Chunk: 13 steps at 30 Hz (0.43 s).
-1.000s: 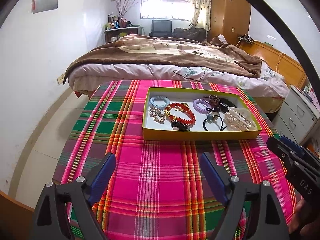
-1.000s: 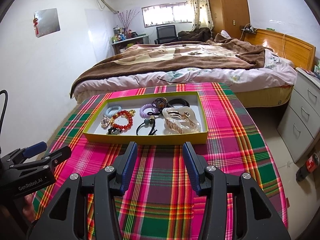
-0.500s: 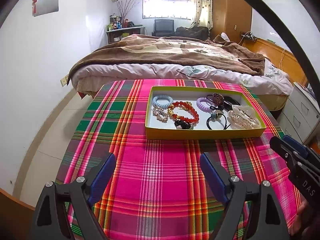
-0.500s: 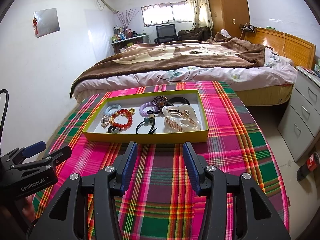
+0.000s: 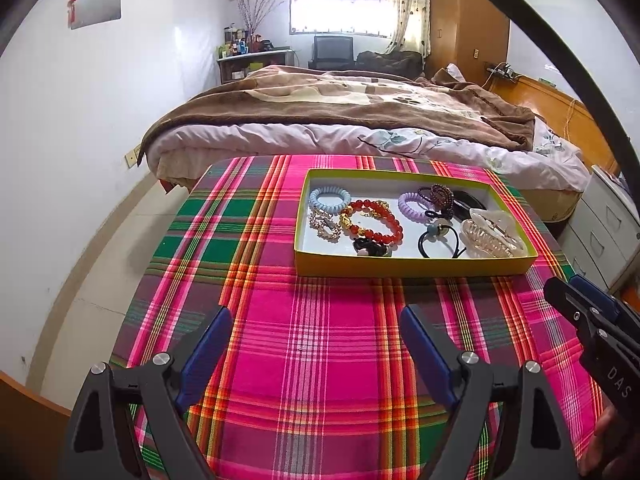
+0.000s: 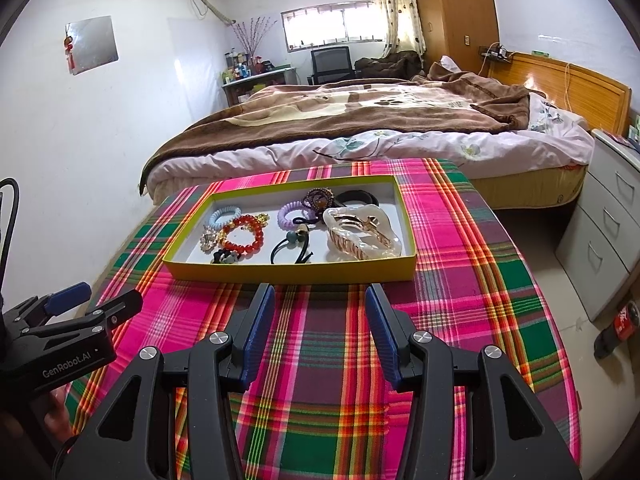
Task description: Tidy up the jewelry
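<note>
Jewelry sits gathered in the yellow tray (image 5: 412, 268) on the plaid tablecloth (image 5: 320, 340): red bead bracelet (image 5: 372, 220), blue (image 5: 329, 198) and purple (image 5: 414, 205) coil ties, clear claw clip (image 6: 362, 234). Left gripper (image 5: 316, 332) and right gripper (image 6: 320, 312) hover short of it, jaws wide and empty, seemingly either approaching or finished sorting.

You are looking at a table draped in pink-green plaid cloth (image 5: 320, 360); a shallow yellow-green cardboard tray (image 5: 400, 268) is sitting directly on its far half.
</note>
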Tool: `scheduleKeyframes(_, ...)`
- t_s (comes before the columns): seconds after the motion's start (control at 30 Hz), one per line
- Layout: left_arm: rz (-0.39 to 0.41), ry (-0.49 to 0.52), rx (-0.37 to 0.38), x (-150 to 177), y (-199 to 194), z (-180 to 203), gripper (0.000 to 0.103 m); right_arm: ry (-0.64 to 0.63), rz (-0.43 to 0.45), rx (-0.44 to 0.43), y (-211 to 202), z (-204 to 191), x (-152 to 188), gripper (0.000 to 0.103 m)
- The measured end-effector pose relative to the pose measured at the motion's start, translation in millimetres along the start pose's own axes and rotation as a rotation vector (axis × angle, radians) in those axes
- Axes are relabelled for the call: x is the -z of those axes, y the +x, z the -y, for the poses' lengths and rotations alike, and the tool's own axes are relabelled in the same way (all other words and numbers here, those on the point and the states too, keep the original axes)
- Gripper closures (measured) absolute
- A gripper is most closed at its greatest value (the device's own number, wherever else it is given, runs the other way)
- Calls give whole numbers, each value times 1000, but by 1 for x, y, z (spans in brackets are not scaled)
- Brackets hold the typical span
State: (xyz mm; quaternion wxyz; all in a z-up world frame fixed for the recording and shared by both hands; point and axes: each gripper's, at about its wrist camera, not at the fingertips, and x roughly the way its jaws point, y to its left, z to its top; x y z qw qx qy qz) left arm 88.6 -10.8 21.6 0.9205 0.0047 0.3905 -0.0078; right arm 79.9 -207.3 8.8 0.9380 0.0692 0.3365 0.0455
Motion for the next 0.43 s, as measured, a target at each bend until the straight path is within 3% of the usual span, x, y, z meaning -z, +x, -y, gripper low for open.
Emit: scheduleKeyframes(0.43,-3,-2,0,1,2,-1,18,9,-7,0,3,2,1,55)
